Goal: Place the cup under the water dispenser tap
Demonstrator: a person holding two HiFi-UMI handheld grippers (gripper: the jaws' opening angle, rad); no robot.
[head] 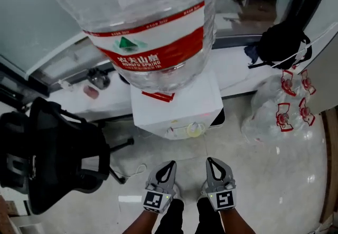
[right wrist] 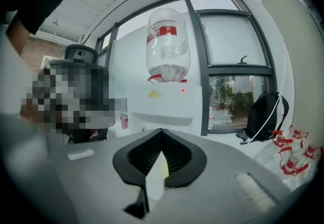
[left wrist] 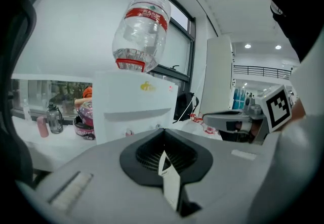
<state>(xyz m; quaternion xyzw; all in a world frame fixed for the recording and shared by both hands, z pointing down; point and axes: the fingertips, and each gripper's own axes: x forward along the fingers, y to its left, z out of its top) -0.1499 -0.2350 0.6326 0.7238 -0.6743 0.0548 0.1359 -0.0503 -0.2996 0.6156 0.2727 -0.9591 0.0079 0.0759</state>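
Note:
A white water dispenser [head: 179, 106] stands on the floor against the window ledge, with a large clear bottle with a red label [head: 145, 27] upside down on top. A pale yellow cup [head: 194, 130] sits at the dispenser's front, by the tap recess. Both grippers hang in front of it, a short way back from the cup and pointing at it. My left gripper [head: 171, 163] is shut with nothing in it, and so is my right gripper [head: 209, 160]. The left gripper view shows the dispenser [left wrist: 134, 109] ahead beyond the closed jaws. The right gripper view shows the dispenser [right wrist: 162, 104] too.
A black office chair [head: 53, 159] stands at the left. A black backpack [head: 282, 43] rests on the ledge at the right, and clear plastic bags with red print [head: 285, 111] lie on the floor below it. A thin white cable [head: 138, 170] lies near the chair's base.

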